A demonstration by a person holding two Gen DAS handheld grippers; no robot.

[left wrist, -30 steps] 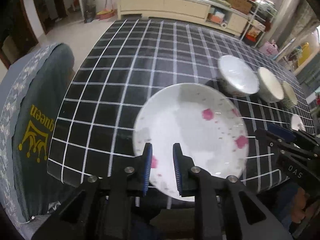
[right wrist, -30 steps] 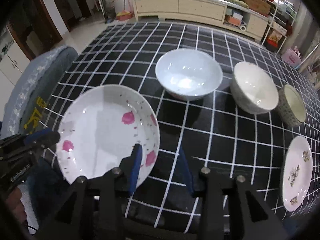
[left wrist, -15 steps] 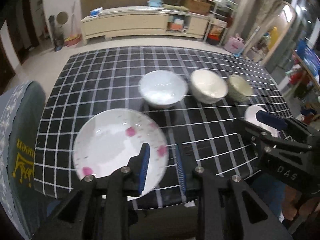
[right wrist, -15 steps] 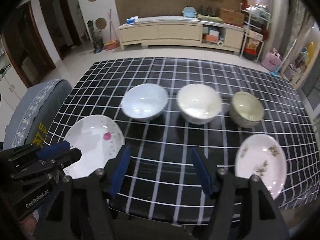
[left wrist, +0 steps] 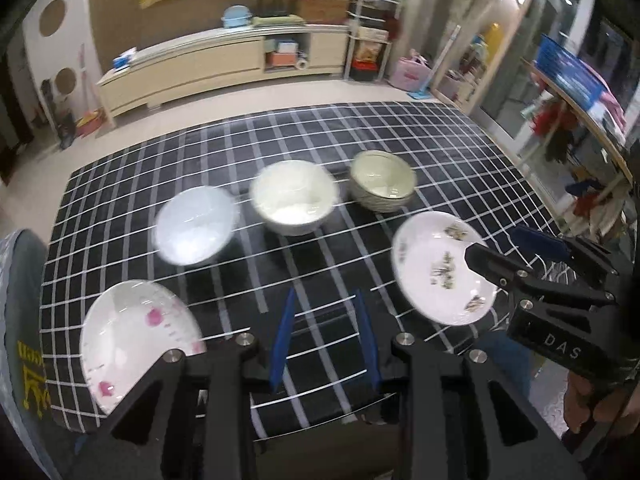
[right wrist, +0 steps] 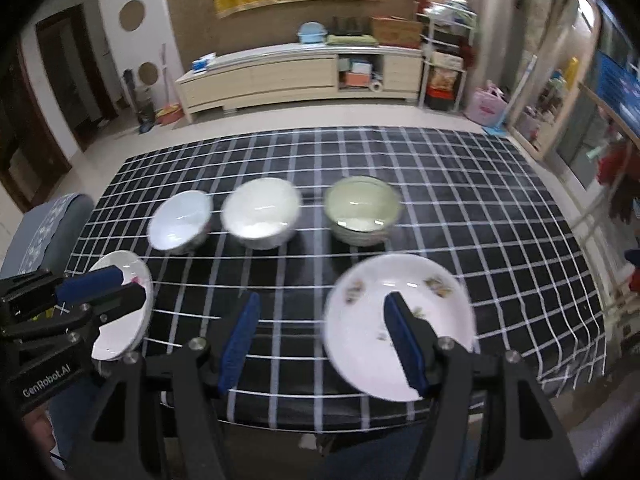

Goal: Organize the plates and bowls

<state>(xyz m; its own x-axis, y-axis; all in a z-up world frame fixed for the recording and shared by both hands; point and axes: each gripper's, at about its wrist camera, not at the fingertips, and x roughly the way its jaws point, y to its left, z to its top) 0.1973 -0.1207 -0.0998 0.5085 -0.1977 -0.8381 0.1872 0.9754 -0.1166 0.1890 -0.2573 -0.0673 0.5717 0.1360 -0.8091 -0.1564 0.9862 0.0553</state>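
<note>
Three bowls stand in a row on the checked tablecloth: a pale blue bowl (left wrist: pixel 195 224) (right wrist: pixel 179 225), a white bowl (left wrist: pixel 294 197) (right wrist: pixel 261 213) and a greenish bowl (left wrist: pixel 382 180) (right wrist: pixel 362 209). A pink-flowered plate (left wrist: pixel 134 342) (right wrist: pixel 124 310) lies at the front left. A brown-flowered plate (left wrist: pixel 442 268) (right wrist: pixel 400 324) lies at the front right. My left gripper (left wrist: pixel 324 340) is open and empty above the front edge between the plates. My right gripper (right wrist: pixel 320 340) is open and empty, its right finger over the brown-flowered plate.
A grey chair back (left wrist: pixel 20 344) with yellow print stands at the table's left. The black checked tablecloth (right wrist: pixel 460 184) hangs over the near edge. A long cream sideboard (right wrist: pixel 296 76) and shelves line the far wall. The right gripper shows in the left wrist view (left wrist: pixel 532 252).
Both grippers have pulled back and up from the table and swung right. The left gripper has come off the pink-flowered plate. Both sets of jaws have opened wider.
</note>
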